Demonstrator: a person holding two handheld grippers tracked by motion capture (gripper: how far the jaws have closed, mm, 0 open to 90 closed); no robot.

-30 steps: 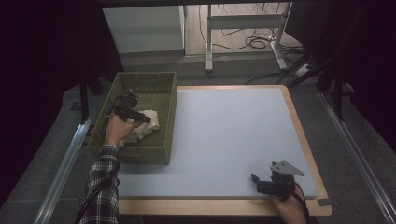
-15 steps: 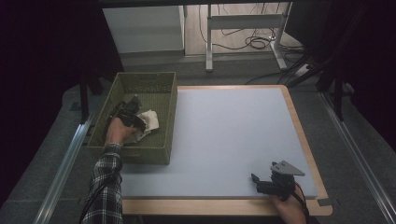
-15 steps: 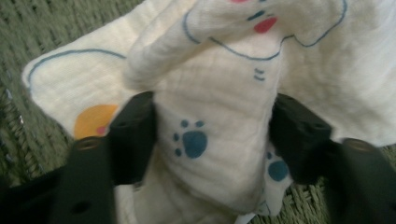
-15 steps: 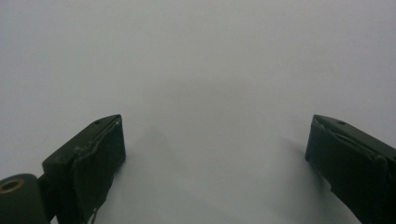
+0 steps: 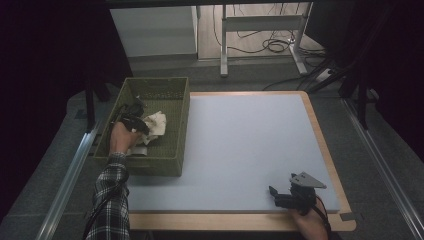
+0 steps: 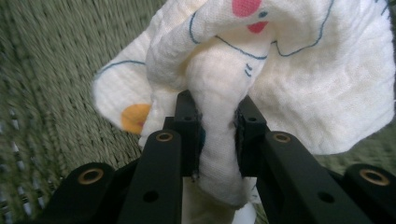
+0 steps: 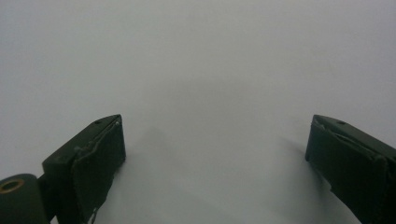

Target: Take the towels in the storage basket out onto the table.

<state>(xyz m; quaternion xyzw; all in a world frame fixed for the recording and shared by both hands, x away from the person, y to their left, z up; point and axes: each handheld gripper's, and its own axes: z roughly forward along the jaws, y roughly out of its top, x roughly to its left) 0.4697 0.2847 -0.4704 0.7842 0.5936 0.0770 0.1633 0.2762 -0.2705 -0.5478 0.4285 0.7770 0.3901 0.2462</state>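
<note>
a: pale grey worktop (image 5: 240, 150) with a wooden edge strip, bare across the middle. plenty of room between the two hands.

b: where's the cloth?

a: white printed cloth (image 5: 152, 125) sits inside the green woven basket (image 5: 170, 160), which stands at the worktop's left edge, partly overhanging it. left claw (image 5: 139, 121) is down in the basket, near the right wall.

b: grip?

a: jaws have just been closing. in the left gripper view a bunched fold of cloth (image 6: 219, 140) is pinched between both pads, the rest spilling out above over the basket weave.

b: right side?

a: right claw (image 5: 277, 196) rests near the front right corner, just inside the wooden edge. jaws spread wide, nothing between them, flat grey surface ahead in the right gripper view (image 7: 215, 144).
</note>
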